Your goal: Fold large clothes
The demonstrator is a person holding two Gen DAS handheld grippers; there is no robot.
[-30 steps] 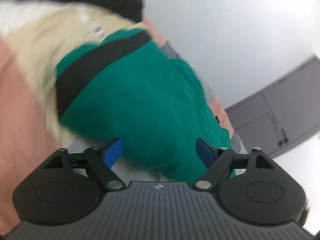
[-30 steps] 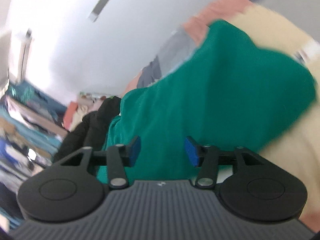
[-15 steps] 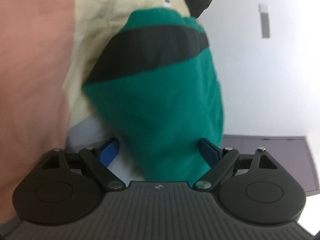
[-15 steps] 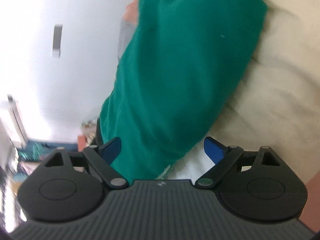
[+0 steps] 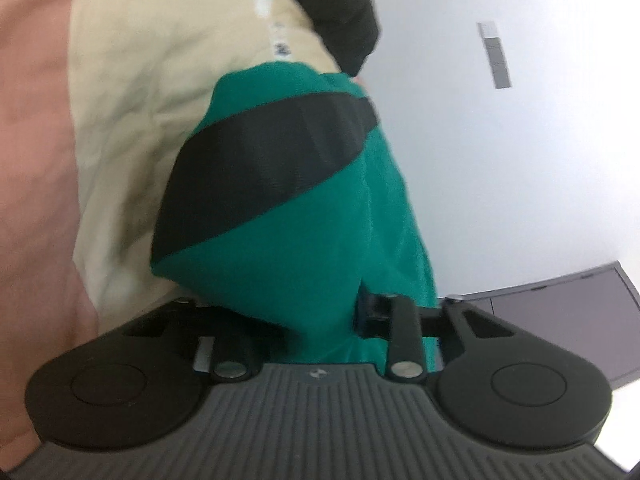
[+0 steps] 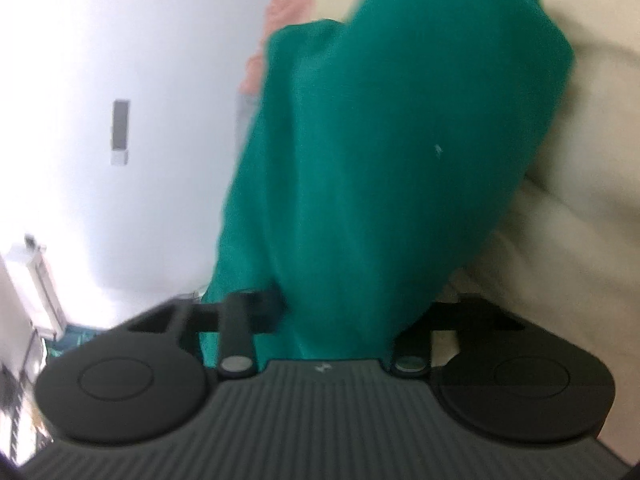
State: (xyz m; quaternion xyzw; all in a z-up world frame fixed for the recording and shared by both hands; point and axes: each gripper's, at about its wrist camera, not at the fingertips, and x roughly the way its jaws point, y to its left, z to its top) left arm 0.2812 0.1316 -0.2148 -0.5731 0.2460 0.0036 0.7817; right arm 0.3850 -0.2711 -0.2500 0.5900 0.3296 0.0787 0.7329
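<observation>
A green garment [image 5: 304, 248] with a broad black band [image 5: 268, 172] lies bunched over a cream cloth [image 5: 136, 92]. My left gripper [image 5: 316, 320] is shut on the green garment, whose fabric fills the gap between the jaws and hides the left pad. In the right wrist view the same green garment [image 6: 392, 152] hangs between the jaws of my right gripper [image 6: 340, 320], which is shut on it. The blue pads are hidden by fabric there.
A pink sheet [image 5: 36, 160] lies under the cream cloth on the left. A black garment [image 5: 340, 12] sits at the top. A dark cabinet [image 5: 560, 304] stands at the right; a white wall [image 6: 120, 80] lies behind. Clutter shows at the right wrist view's lower left.
Both grippers were open around the green garment; both have closed on it. The views have tilted and the fabric now sits deeper between the jaws.
</observation>
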